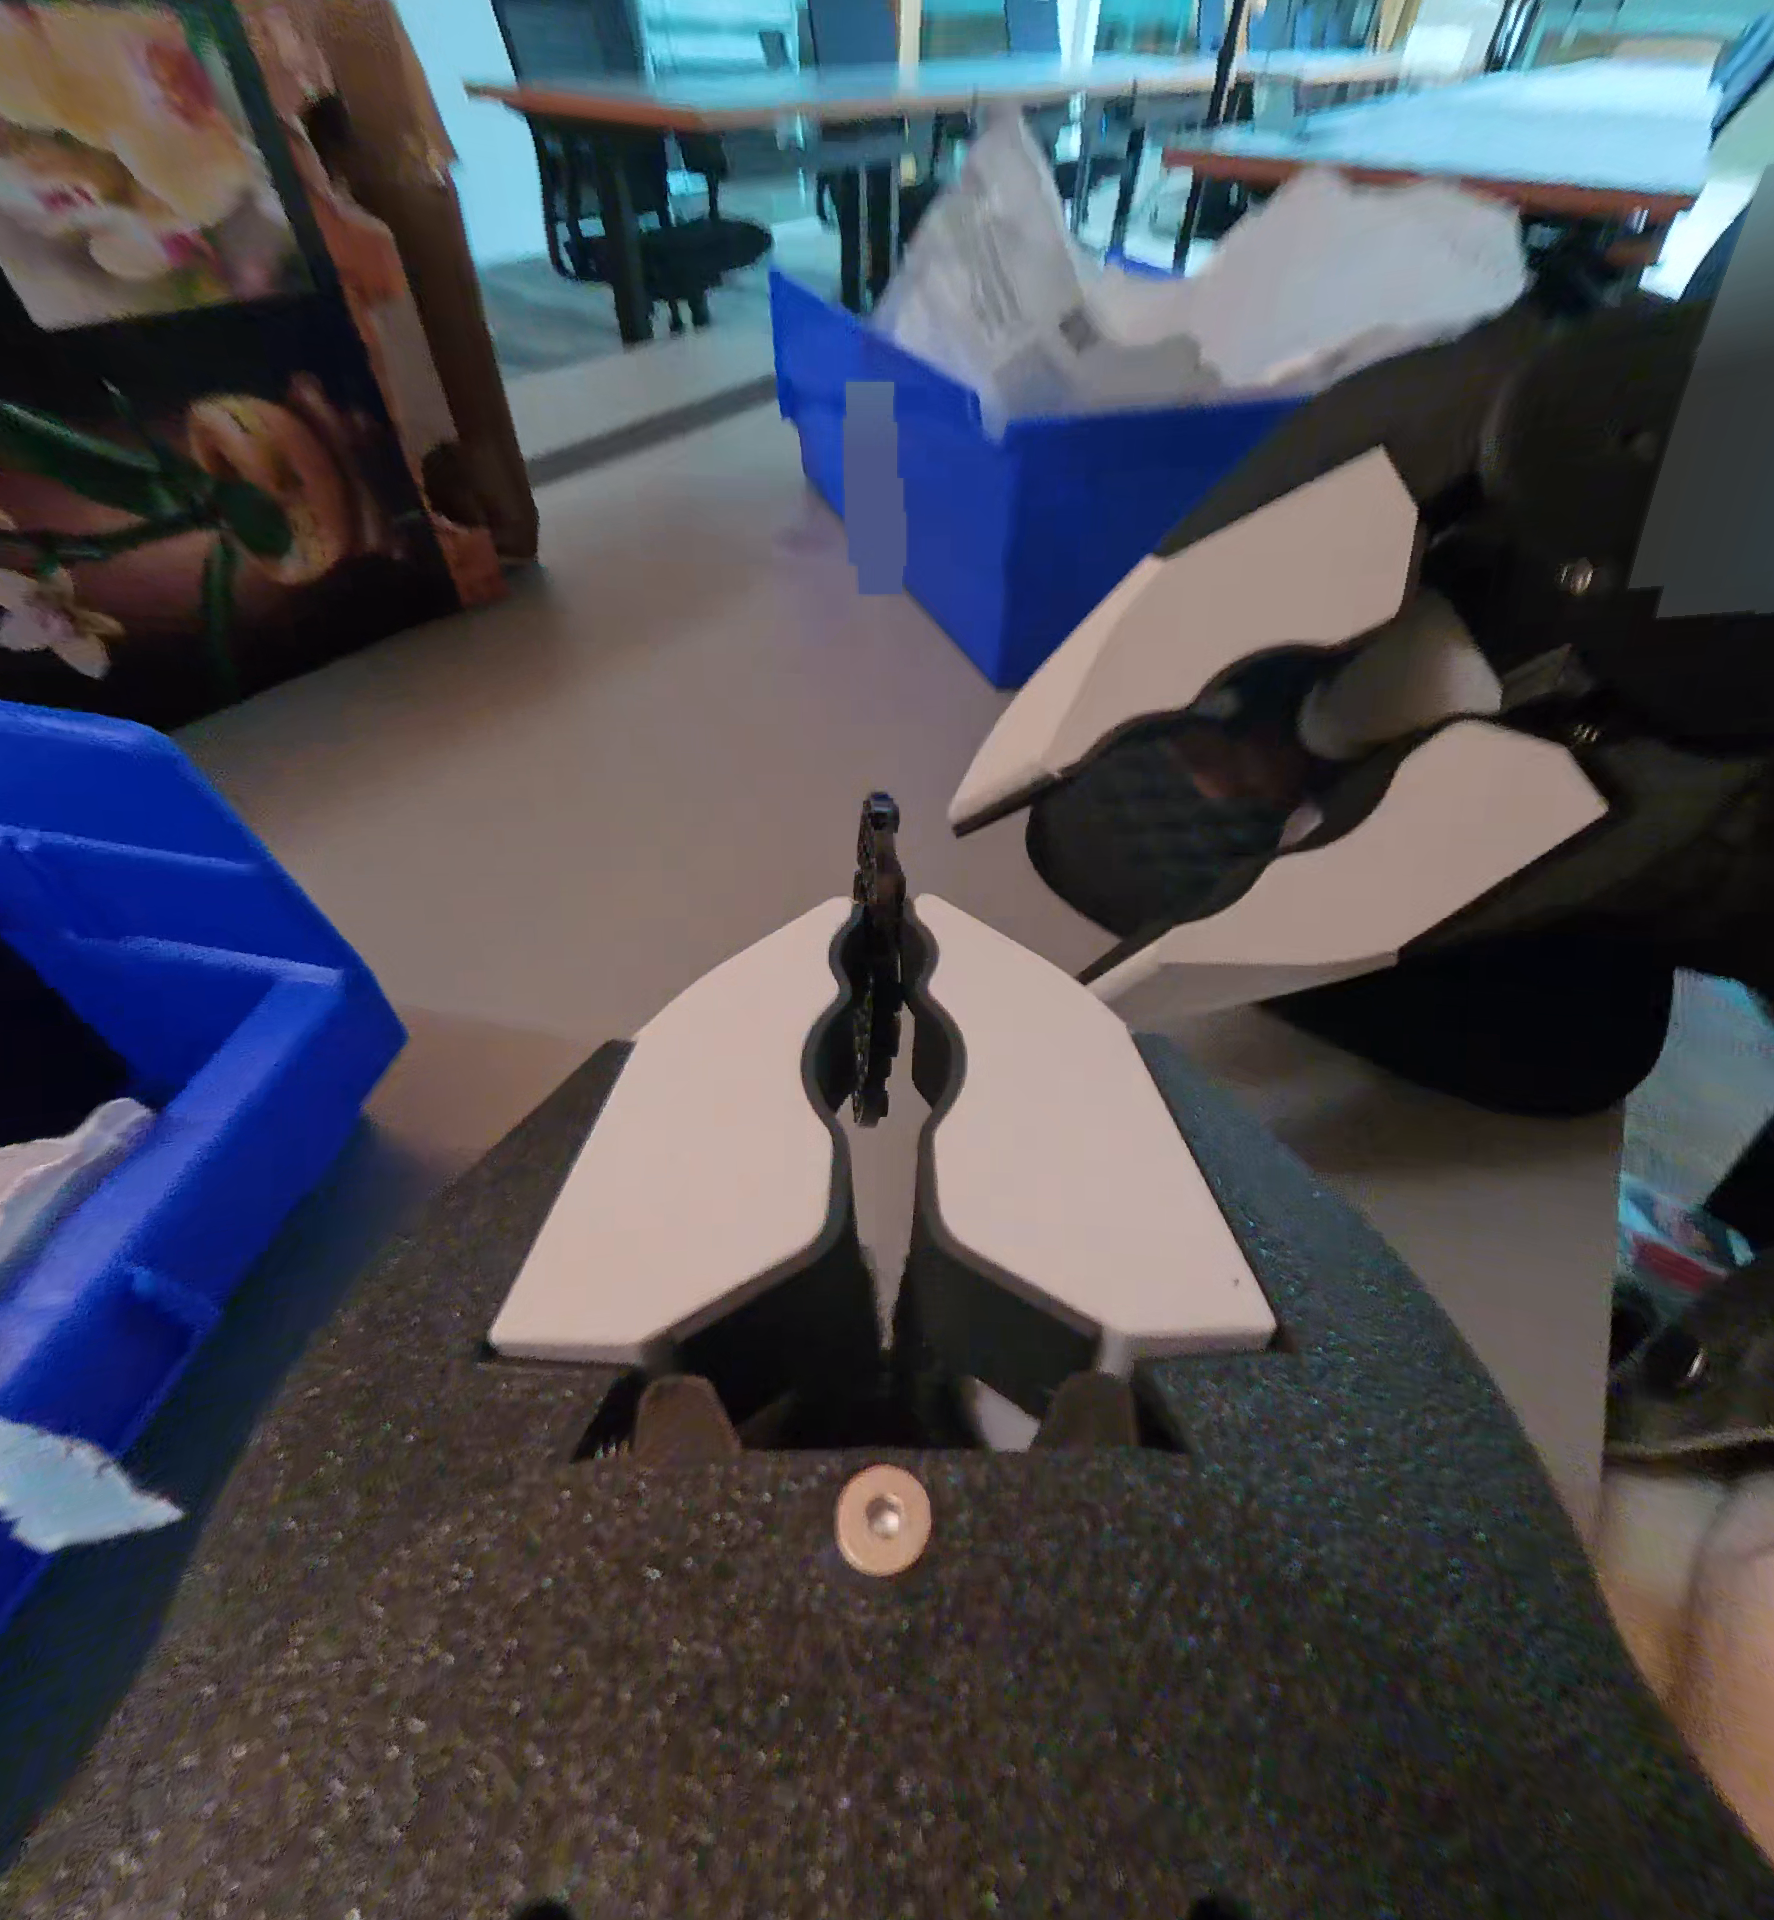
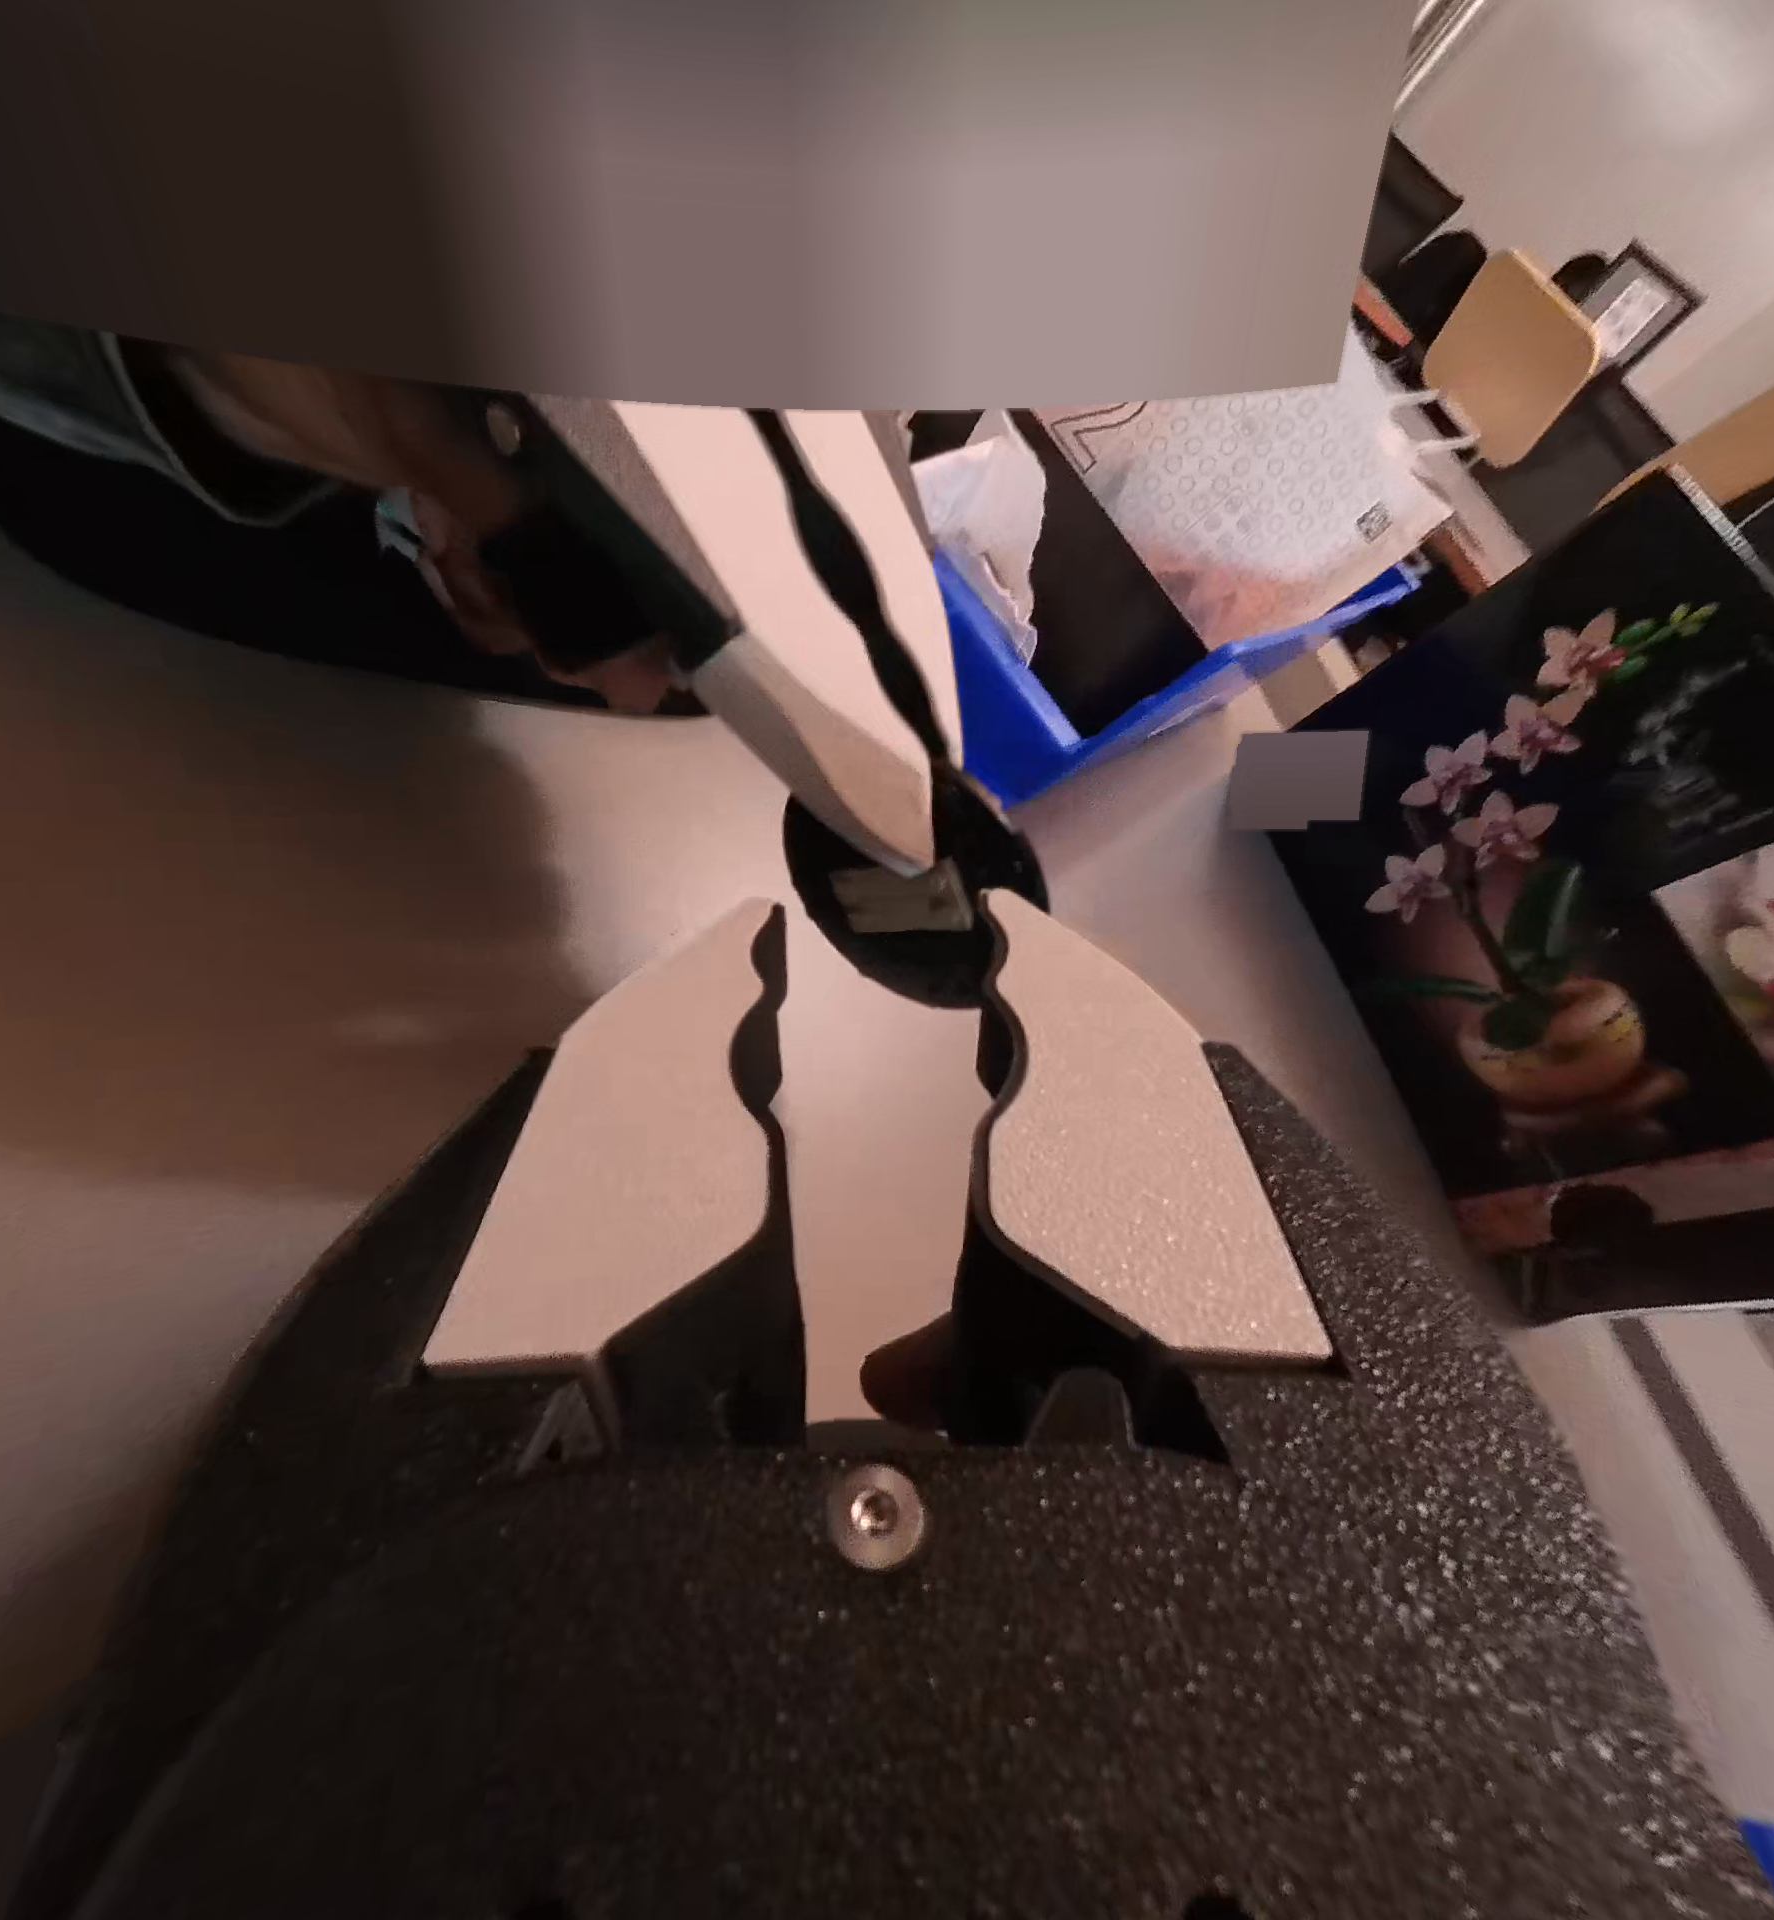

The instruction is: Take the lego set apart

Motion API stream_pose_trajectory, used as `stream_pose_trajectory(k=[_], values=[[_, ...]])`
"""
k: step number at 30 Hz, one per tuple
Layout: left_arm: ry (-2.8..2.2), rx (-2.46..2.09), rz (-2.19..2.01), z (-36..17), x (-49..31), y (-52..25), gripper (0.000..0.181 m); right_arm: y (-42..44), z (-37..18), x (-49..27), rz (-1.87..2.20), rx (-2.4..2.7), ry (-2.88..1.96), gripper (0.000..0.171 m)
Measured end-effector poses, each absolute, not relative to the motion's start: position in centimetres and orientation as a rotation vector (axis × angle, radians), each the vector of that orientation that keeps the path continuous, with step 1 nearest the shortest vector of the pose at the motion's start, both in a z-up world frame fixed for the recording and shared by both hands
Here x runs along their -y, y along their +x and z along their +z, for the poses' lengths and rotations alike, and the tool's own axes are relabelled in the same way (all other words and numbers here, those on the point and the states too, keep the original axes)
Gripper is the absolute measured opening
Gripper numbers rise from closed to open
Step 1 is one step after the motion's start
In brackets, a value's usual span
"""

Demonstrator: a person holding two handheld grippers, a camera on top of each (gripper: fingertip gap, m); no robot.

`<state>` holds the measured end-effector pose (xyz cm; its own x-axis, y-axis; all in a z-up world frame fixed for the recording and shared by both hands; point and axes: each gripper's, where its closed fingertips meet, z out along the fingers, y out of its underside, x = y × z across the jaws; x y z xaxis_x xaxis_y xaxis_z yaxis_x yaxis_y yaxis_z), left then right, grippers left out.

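The left gripper (image 1: pixel 883 914) pinches the thin round black lego plate (image 1: pixel 880 997); the right gripper (image 2: pixel 883 920) gapes wide, empty; a hard tug could make the plate slip out.

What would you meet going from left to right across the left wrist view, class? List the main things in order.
Near blue bin → left claw shut on a thin black lego piece → right claw, open, coming in from the right edge.

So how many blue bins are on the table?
2. One bin sits at the left, close to the left gripper; the other bin stands farther back, stuffed with white paper. More may be out of view.
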<state>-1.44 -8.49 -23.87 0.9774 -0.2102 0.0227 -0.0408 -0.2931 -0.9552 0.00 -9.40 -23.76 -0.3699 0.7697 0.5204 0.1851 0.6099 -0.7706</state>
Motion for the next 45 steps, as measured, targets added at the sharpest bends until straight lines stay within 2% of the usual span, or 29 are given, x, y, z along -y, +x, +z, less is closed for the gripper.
stream_pose_trajectory(k=[7,25,26,27,29,30,33,35,36,38,42,45], values=[[-1.986,-0.192,-0.216,-25.7,8.0,-1.1,0.004,-0.1,-26.4,9.1,0.849,1.967,-0.935,0.044],[-2.068,-0.136,-0.237,-26.8,7.6,-1.6,0.005,-0.7,-28.0,9.1,0.799,1.992,-1.052,0.042],[-2.067,-0.14,-0.238,-26.8,7.6,-1.5,0.005,-0.7,-28.0,9.3,0.798,1.995,-1.032,0.039],[-2.066,-0.149,-0.23,-26.8,7.6,-1.4,0.005,0.3,-28.9,11.4,0.88,2.145,-0.937,0.001],[-2.065,-0.167,-0.193,-26.8,7.6,-1.4,0.005,0.3,-31.1,11.5,0.648,2.258,-0.882,0.0],[-2.064,-0.159,-0.186,-26.8,7.6,-1.5,0.005,0.2,-30.8,11.3,0.652,2.234,-0.877,0.0],[-2.065,-0.105,-0.201,-26.8,7.5,-2.0,0.005,-0.2,-27.6,9.9,0.932,2.025,-1.057,0.026],[-2.057,-0.076,-0.212,-26.6,7.5,-2.3,0.004,-0.6,-26.1,8.8,1.027,1.902,-1.135,0.035],[-2.02,-0.051,-0.239,-26.0,7.4,-2.5,0.005,-0.7,-25.4,8.4,1.052,1.848,-1.163,0.026],[-1.801,0.067,-0.349,-22.7,7.3,-3.3,0.005,-1.0,-23.1,7.8,1.164,1.681,-1.197,0.02],[-1.247,0.281,-0.605,-15.1,8.6,-4.3,0.004,-0.6,-16.7,6.8,1.401,1.244,-1.145,0.019],[-1.072,0.336,-0.674,-13.8,9.2,-4.2,0.005,-0.5,-14.0,7.9,1.323,1.202,-1.018,0.015]])
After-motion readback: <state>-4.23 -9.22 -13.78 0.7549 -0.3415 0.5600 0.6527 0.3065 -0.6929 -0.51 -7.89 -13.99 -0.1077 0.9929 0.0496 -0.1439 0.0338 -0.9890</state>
